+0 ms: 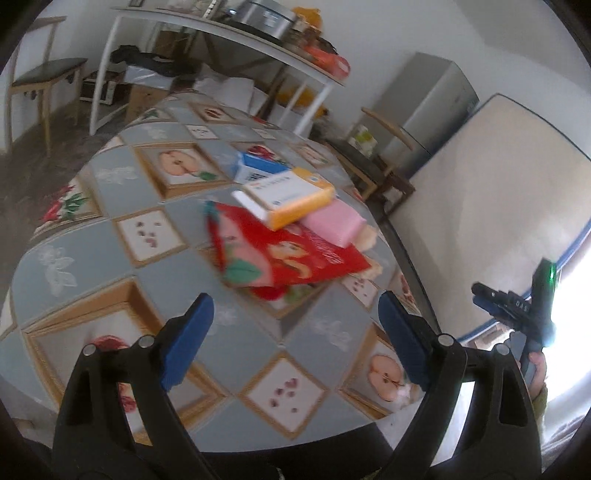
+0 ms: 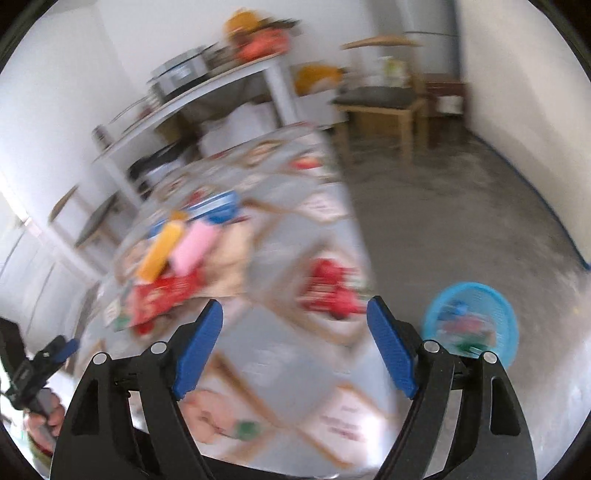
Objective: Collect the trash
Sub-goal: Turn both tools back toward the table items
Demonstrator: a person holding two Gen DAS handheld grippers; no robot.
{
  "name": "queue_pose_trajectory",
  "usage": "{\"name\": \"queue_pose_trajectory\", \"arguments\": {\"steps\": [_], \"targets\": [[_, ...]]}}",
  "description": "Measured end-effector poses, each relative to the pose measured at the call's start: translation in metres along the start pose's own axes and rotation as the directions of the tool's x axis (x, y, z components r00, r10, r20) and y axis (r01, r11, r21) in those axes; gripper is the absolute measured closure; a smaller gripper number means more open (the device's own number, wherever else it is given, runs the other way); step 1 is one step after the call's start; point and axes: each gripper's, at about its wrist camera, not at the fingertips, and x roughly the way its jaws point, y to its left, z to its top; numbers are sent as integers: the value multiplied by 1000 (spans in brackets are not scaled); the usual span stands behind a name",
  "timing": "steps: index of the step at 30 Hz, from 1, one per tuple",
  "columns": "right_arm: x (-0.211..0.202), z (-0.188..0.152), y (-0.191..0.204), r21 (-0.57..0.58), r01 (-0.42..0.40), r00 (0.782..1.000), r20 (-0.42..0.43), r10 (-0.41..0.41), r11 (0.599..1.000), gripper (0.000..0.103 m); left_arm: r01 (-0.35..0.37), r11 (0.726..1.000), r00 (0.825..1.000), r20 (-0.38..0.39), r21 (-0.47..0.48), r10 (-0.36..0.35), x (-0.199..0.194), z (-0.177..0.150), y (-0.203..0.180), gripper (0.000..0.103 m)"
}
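Note:
A pile of trash lies on the patterned tablecloth (image 1: 110, 206): a red snack wrapper (image 1: 280, 254), a white and orange box (image 1: 291, 195), a pink packet (image 1: 336, 221) and a blue and white box (image 1: 258, 166). My left gripper (image 1: 295, 332) is open and empty, above the table short of the pile. My right gripper (image 2: 295, 343) is open and empty over the table's near part; its view is blurred. The pile shows there too, with the red wrapper (image 2: 162, 291) and pink packet (image 2: 194, 243). A blue basket (image 2: 472, 321) with trash in it stands on the floor to the right of the table.
A white shelf table (image 1: 221, 33) with a pot stands behind. A wooden chair (image 1: 48, 77) is at far left, a grey fridge (image 1: 424, 107) and a leaning mattress (image 1: 491, 192) at right. The right gripper appears in the left wrist view (image 1: 517, 306). The floor (image 2: 443, 221) is concrete.

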Motion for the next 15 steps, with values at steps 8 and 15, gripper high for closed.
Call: {"name": "queue_pose_trajectory", "arguments": {"steps": [8,15], "targets": [[67,1,89,-23,-182,970,-168,176,983,25,17,1000,1000,-14,4,-17,20,26,27,16],[88,6,108,-3,-232,946,-232,225,973,25,142,971,973,-209,190,-101,96,89,1,11]]}}
